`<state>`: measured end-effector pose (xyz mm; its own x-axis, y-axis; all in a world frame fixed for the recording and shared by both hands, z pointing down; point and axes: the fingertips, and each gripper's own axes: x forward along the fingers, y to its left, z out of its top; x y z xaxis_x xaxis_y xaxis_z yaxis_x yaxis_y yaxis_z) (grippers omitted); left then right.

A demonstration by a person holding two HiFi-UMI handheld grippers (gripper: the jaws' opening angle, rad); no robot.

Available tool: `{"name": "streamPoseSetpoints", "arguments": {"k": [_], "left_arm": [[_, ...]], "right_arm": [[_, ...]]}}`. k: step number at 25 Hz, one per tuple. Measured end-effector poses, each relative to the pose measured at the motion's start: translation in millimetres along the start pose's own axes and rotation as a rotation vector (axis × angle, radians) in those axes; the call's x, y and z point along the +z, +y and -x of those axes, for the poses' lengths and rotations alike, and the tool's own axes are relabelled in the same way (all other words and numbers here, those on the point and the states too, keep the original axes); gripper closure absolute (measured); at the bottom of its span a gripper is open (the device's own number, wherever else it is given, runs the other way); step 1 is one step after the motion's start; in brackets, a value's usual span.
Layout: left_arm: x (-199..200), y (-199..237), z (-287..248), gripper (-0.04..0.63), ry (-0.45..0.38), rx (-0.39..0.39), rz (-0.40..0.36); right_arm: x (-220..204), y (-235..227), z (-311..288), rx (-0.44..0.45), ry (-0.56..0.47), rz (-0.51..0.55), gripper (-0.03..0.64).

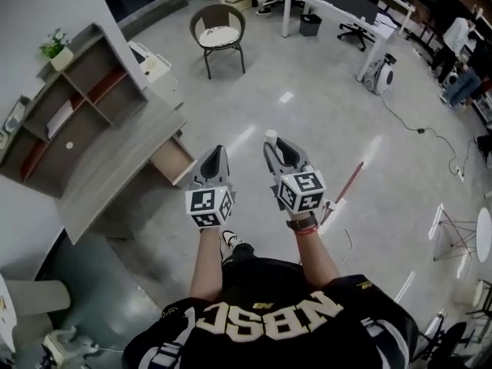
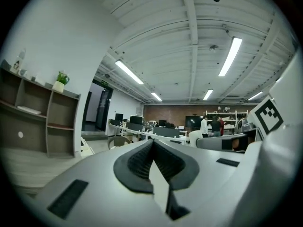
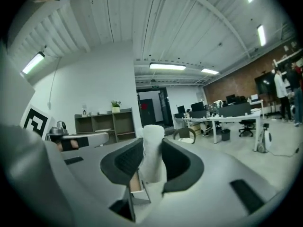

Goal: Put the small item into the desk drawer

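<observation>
My right gripper (image 1: pixel 274 151) is shut on a small white cylinder (image 3: pixel 152 150), which stands upright between the dark pads and pokes out past the tips (image 1: pixel 270 136). My left gripper (image 1: pixel 215 157) hangs beside it, shut with nothing between its pads (image 2: pixel 152 161). The desk (image 1: pixel 115 164) stands to the left, and its wooden drawer (image 1: pixel 174 161) is pulled out toward me. Both grippers hover over the floor, to the right of the drawer.
A shelf unit (image 1: pixel 61 114) with a small plant (image 1: pixel 55 48) sits on the desk. A round chair (image 1: pixel 219 29) stands ahead. Long tables (image 1: pixel 338 6) and office chairs fill the far right. A cable and a red-handled tool (image 1: pixel 347 187) lie on the floor at my right.
</observation>
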<state>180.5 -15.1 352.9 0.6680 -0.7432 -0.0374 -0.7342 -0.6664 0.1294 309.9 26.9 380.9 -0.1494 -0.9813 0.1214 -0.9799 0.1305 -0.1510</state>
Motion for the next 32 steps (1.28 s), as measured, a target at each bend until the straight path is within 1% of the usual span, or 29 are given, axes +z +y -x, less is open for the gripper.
{"name": "streamPoseSetpoints", "arguments": {"k": [5, 11, 15, 18, 24, 29, 32], "left_arm": [[8.0, 84.1, -3.0, 0.583, -0.017, 0.127, -0.002], [17.2, 168.9, 8.5, 0.583, -0.031, 0.24, -0.023], [20.7, 225.3, 28.8, 0.583, -0.055, 0.327, -0.009], [10.1, 251.0, 44.2, 0.583, -0.047, 0.382, 0.019], [-11.6, 290.2, 70.9, 0.583, -0.027, 0.488, 0.057], [-36.0, 334.2, 93.2, 0.583, -0.009, 0.603, 0.094], [-47.0, 352.4, 96.3, 0.583, 0.007, 0.643, 0.107]], "right_arm": [[-0.5, 49.2, -76.2, 0.123, 0.028, 0.036, 0.486], [-1.0, 91.4, -153.3, 0.207, 0.043, 0.044, 0.486], [-6.0, 134.9, -191.8, 0.283, 0.055, 0.071, 0.486], [-20.5, 165.4, -208.5, 0.351, 0.095, 0.087, 0.486], [-46.6, 211.1, -242.3, 0.469, 0.159, 0.105, 0.486], [-75.0, 251.8, -275.9, 0.588, 0.218, 0.129, 0.486], [-91.3, 268.4, -292.5, 0.642, 0.259, 0.134, 0.486]]}}
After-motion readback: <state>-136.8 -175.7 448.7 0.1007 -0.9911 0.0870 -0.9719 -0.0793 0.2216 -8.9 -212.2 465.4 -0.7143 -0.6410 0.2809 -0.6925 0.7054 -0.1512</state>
